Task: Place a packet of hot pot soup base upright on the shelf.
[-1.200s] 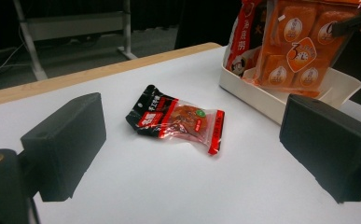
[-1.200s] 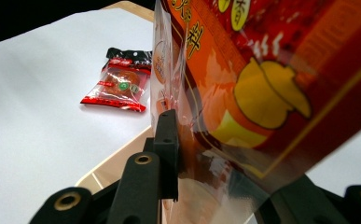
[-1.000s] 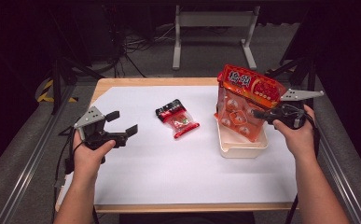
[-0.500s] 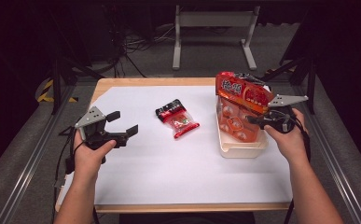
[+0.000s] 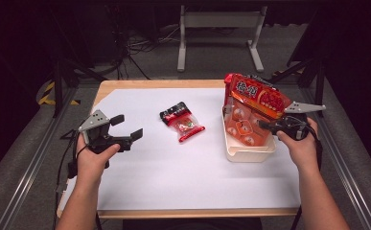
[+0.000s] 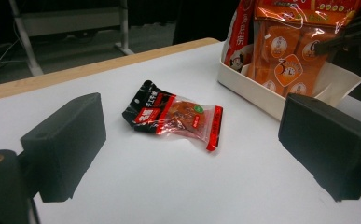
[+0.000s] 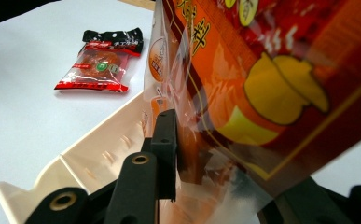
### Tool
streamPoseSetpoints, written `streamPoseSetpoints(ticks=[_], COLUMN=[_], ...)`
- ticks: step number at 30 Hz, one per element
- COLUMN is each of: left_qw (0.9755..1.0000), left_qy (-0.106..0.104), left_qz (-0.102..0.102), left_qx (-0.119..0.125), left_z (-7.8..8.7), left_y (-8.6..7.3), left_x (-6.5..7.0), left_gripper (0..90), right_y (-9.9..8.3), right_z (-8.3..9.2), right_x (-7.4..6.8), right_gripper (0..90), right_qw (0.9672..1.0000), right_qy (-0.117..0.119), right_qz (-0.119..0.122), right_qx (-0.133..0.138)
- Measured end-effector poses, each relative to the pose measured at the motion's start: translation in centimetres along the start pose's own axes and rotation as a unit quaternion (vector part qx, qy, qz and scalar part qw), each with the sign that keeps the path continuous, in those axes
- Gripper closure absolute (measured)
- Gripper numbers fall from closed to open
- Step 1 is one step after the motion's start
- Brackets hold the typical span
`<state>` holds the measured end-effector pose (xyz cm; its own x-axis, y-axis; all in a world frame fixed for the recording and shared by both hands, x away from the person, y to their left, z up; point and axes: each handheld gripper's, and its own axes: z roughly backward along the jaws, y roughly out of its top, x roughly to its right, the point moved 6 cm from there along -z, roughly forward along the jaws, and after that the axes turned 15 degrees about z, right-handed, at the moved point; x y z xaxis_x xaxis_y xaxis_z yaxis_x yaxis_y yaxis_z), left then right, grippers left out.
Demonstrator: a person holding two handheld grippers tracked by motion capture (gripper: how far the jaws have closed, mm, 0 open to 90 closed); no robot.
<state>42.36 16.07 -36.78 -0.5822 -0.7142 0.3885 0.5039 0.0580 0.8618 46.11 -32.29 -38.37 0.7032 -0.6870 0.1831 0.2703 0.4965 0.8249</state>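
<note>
right gripper [image 5: 269, 128] at my three o'clock in the high view pinches the big orange snack bag [image 5: 255, 103], jaws just easing wider, bag standing in the cream tray [image 5: 250, 154]; left gripper view: spread jaws, small packet [image 6: 173, 114] at twelve.

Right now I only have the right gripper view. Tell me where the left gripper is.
Observer: The left gripper is at the left side of the white table top, jaws open and empty.
Operator: Describe how the bag sits in the tray.
Observer: The large orange bag leans tilted in the white tray, its top well above the rim.
Operator: Say what lies between left gripper and tray.
Observer: The small red-and-black packet, flat on the table, touching neither.
</note>
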Motion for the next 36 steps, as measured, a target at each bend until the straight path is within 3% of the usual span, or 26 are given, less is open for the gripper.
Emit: streamPoseSetpoints(ticks=[3,11,14,19,25,36], left_qw=[1.0000,1.0000,1.0000,1.0000,0.9999,0.9996], left_qy=[0.001,0.006,0.005,0.007,0.004,0.002], left_qz=[0.000,0.001,0.002,-0.002,-0.011,-0.017], left_qx=[-0.001,-0.005,-0.005,-0.005,-0.009,-0.020], left_z=[0.0,-0.1,-0.3,-0.9,-2.0,-3.3], left_y=[-0.1,-0.1,-0.1,-0.1,-0.1,0.0], left_x=[0.0,-0.4,-0.4,-0.4,0.1,0.1], left_gripper=[8.6,8.2,8.1,8.2,14.4,15.1], right_y=[0.1,0.5,0.4,0.1,-0.1,0.0], right_z=[0.1,0.7,1.3,2.3,3.8,6.6], right_x=[0.0,-0.3,-0.3,-0.3,-0.5,-2.4], right_gripper=[64.5,40.9,36.8,34.8,34.2,37.0], right_qw=[1.0000,0.9992,0.9987,0.9983,0.9975,0.9971], right_qy=[-0.007,-0.014,-0.020,-0.025,-0.037,-0.053], right_qz=[0.006,-0.006,-0.011,-0.016,-0.013,-0.003], right_qx=[-0.003,0.038,0.045,0.050,0.059,0.056])
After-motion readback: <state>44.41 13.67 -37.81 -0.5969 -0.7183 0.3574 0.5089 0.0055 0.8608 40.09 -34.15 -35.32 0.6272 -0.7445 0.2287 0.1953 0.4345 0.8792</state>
